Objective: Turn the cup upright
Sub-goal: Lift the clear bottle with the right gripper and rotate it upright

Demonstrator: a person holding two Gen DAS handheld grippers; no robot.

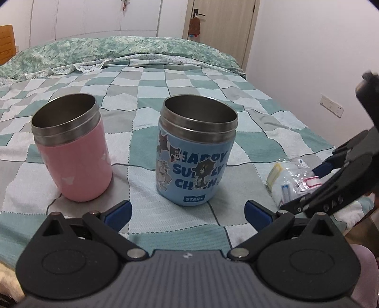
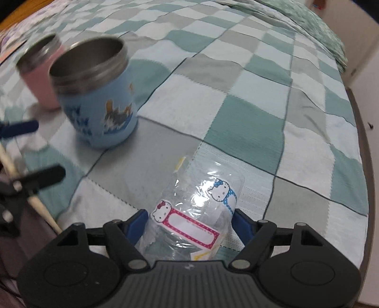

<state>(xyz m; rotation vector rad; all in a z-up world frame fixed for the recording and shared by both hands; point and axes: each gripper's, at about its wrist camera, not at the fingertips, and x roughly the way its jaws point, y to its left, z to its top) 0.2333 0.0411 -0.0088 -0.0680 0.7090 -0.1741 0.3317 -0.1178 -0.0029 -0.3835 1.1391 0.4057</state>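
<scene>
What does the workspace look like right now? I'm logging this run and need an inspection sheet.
Surface: bed with checked teal, grey and white quilt.
Job's things: blue cartoon-printed steel cup and pink steel cup, both upright, mouths up, apart.
Clutter: clear plastic bag of sticker labels near the bed's right edge.
Grippers: left gripper open, empty, short of the blue cup; right gripper open, its fingers either side of the bag.
Cables: nothing seen.
Surroundings: wooden door, white wall socket.

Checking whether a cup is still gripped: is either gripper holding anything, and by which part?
Neither. The left gripper is open short of the blue cup. The right gripper straddles a plastic sticker bag, apparently without clamping.
</scene>
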